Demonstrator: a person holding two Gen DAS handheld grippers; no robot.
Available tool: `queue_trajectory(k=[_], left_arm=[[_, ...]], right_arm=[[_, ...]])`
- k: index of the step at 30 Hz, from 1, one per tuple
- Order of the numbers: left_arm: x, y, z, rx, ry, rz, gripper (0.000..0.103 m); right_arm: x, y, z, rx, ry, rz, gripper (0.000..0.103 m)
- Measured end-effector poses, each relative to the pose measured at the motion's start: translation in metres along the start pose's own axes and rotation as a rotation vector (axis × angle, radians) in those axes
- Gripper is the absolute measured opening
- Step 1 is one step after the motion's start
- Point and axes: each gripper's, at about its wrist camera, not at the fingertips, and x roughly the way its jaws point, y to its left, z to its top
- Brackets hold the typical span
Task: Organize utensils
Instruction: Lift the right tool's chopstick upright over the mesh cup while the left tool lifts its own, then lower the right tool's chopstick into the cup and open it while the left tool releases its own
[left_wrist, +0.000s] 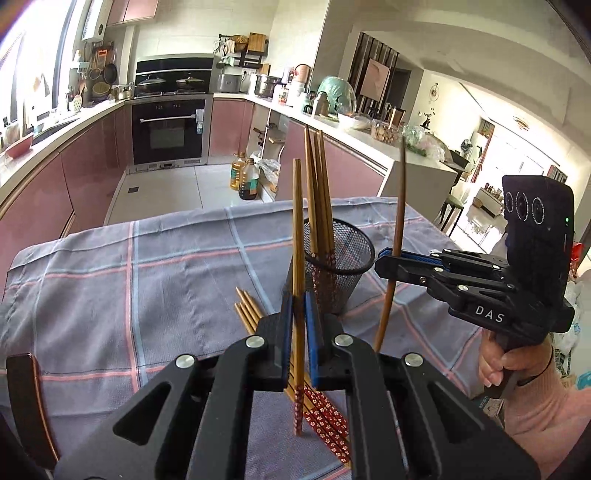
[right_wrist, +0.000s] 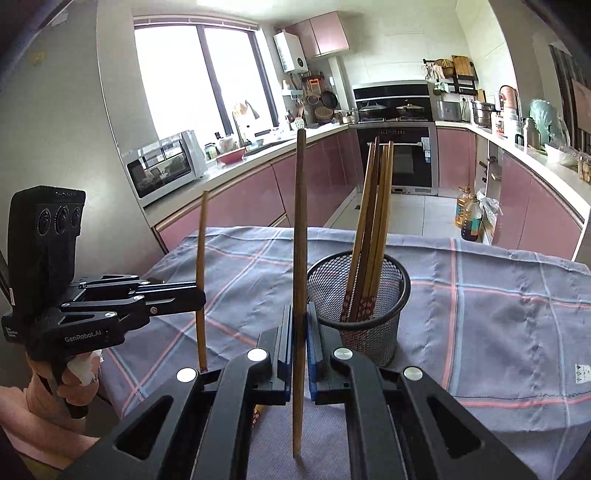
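Note:
A black mesh cup (left_wrist: 341, 266) stands on the checked cloth and holds several wooden chopsticks (left_wrist: 318, 192); it also shows in the right wrist view (right_wrist: 360, 306). My left gripper (left_wrist: 298, 325) is shut on one light wooden chopstick (left_wrist: 297, 229), held upright just in front of the cup. My right gripper (left_wrist: 393, 260) is shut on a darker chopstick (left_wrist: 399, 206), upright to the right of the cup; in its own view (right_wrist: 300, 347) that chopstick (right_wrist: 300, 229) stands left of the cup. The left gripper (right_wrist: 197, 295) and its chopstick (right_wrist: 201, 258) show at the left. Several chopsticks (left_wrist: 325, 410) lie on the cloth beneath my left gripper.
The table is covered by a grey-blue checked cloth (left_wrist: 147, 280). A dark chair back (left_wrist: 29, 406) stands at the near left edge. Behind the table are kitchen counters (right_wrist: 258, 166), an oven (left_wrist: 168, 129) and oil bottles (left_wrist: 245, 177) on the floor.

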Motion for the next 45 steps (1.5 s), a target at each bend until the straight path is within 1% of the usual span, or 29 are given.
queue_trajectory(k=[6,14,19,23,26,29,32,37,42,45], left_arm=[[-0.014,-0.003,0.021,-0.014,-0.055,-0.035,0.008],[-0.024,-0.011,0.058,-0.019,-0.143,-0.057,0.008],[-0.032,-0.019,0.080,-0.007,-0.196,-0.070,0.008],[-0.035,-0.027,0.096,0.001,-0.231,-0.081,0.008],[-0.032,-0.033,0.104,0.010,-0.245,-0.079,0.008],[-0.022,-0.037,0.109,0.015,-0.236,-0.060,0.008],[-0.010,-0.043,0.106,0.041,-0.222,-0.029,0.008],[0.015,-0.050,0.098,0.069,-0.123,-0.026,0.008],[0.033,-0.046,0.086,0.098,-0.033,-0.010,0.008],[0.046,-0.041,0.083,0.095,0.020,-0.022,0.008]], right_arm=[[-0.013,-0.007,0.020,-0.018,-0.056,-0.002,0.006],[-0.028,-0.008,0.057,-0.050,-0.122,0.013,0.006],[-0.038,-0.009,0.076,-0.075,-0.170,0.002,0.006],[-0.040,-0.014,0.086,-0.082,-0.192,-0.008,0.006],[-0.035,-0.019,0.087,-0.079,-0.194,-0.024,0.006],[-0.026,-0.024,0.085,-0.066,-0.171,-0.029,0.006],[-0.014,-0.029,0.080,-0.058,-0.137,-0.038,0.006],[0.006,-0.039,0.069,-0.034,-0.057,-0.048,0.006],[0.027,-0.045,0.057,-0.011,0.030,-0.059,0.006],[0.038,-0.048,0.054,0.005,0.062,-0.066,0.006]])
